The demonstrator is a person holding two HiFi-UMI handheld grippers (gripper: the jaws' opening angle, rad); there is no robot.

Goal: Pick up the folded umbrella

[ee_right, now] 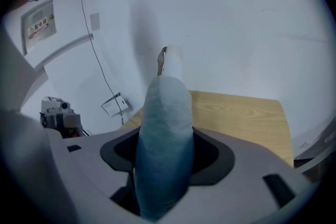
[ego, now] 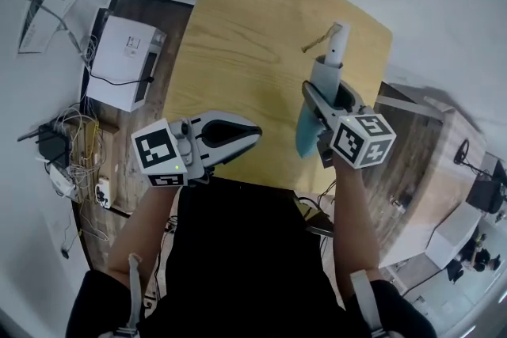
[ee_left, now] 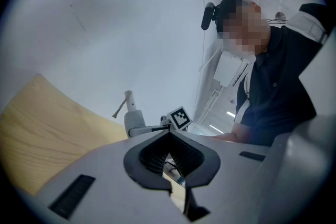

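The folded umbrella (ego: 324,77), pale blue with a white handle (ego: 338,39) and a tan strap, is held above the light wooden table (ego: 238,28). My right gripper (ego: 331,96) is shut on its body, handle pointing away from me. In the right gripper view the umbrella (ee_right: 164,128) fills the space between the jaws. My left gripper (ego: 253,132) hovers over the table's near edge, shut with nothing in it; its pads meet in the left gripper view (ee_left: 169,136). That view also shows the umbrella (ee_left: 134,122) and the right gripper's marker cube (ee_left: 180,117).
A white box-shaped device (ego: 123,63) sits on a dark low stand to the left, with tangled cables and power strips (ego: 71,158) on the floor beside it. A wooden desk (ego: 428,170) stands at the right. A person in dark clothes (ee_left: 275,92) shows in the left gripper view.
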